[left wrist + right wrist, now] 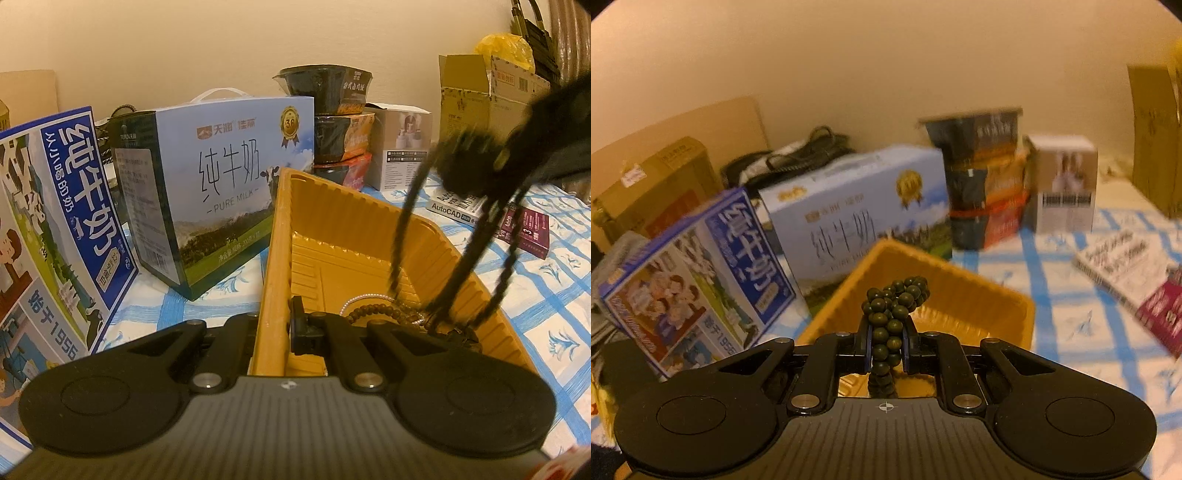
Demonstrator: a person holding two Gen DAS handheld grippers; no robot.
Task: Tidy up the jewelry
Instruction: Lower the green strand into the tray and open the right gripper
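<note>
A gold plastic tray sits on the blue-checked cloth. My left gripper is shut on the tray's left wall, one finger inside and one outside. In the tray lie a brown bead bracelet and a silver bead chain. My right gripper is shut on a dark green bead necklace and holds it above the tray. In the left wrist view the right gripper is a blurred dark shape at upper right, with necklace strands hanging down into the tray.
Two milk cartons stand left of the tray. Stacked food bowls and a white box stand behind it. Books and a maroon box lie at the right. Cardboard boxes stand at the back right.
</note>
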